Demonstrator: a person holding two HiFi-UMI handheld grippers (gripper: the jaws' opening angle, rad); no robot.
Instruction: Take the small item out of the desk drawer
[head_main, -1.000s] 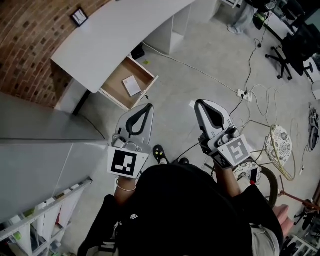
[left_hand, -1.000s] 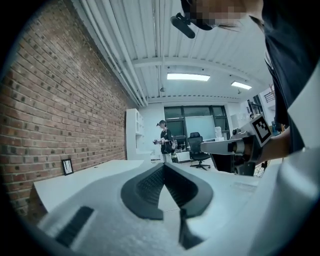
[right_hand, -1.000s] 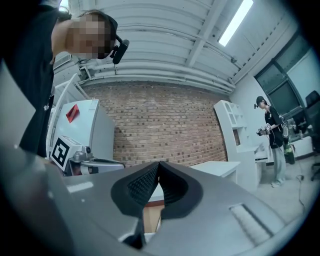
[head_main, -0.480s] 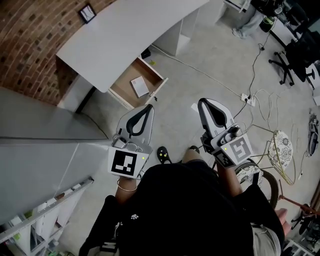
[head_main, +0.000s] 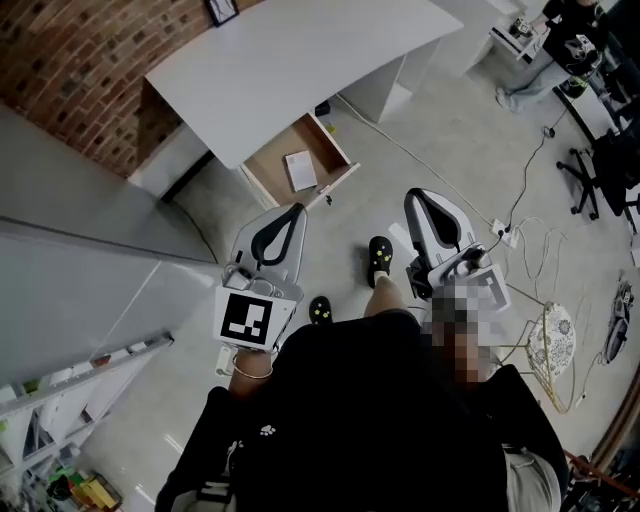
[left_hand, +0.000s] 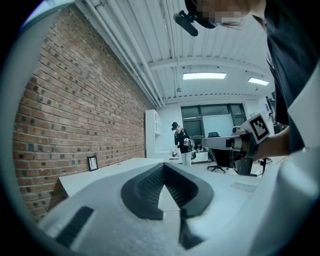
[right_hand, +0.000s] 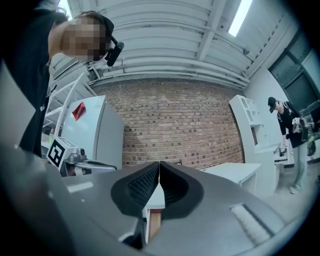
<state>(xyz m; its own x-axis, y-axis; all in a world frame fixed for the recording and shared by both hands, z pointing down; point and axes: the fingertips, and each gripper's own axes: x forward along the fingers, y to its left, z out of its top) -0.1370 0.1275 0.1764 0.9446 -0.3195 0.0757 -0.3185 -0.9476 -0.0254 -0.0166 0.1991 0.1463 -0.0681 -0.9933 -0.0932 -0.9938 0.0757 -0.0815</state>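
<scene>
Worktop (head_main: 300, 60): white, at 12 o'clock in the head view, set against a brick wall (head_main: 70, 60).
Frame (head_main: 222, 10): small and dark, on the worktop's far edge by the wall; it also shows at 9 o'clock in the left gripper view (left_hand: 92, 163).
Drawer (head_main: 272, 168): pulled open from under the worktop's near edge, brown bottom showing, out over the floor (head_main: 450, 120).
Item (head_main: 300, 170): small, flat and white, lying on the drawer bottom near its middle, with nothing touching it.
Left gripper (head_main: 296, 210): held in the air with its tip at 6 o'clock of the drawer and apart from it. Its own view (left_hand: 162, 165) shows the jaws pressed together with nothing between them.
Right gripper (head_main: 412, 193): held level with the left one, at 3 o'clock of it, with the drawer at its 10 o'clock. Its own view (right_hand: 159, 164) shows the jaws closed tip to tip and empty, pointing at the brick wall.
Shoes: one dark shoe (head_main: 380, 260) on the floor between the two grippers, another (head_main: 320, 310) at 7 o'clock of it, close to the body.
Second person (left_hand: 179, 140): stands far off across the room, at 12 o'clock past the left gripper's jaws; also seen at 3 o'clock in the right gripper view (right_hand: 292, 135).
</scene>
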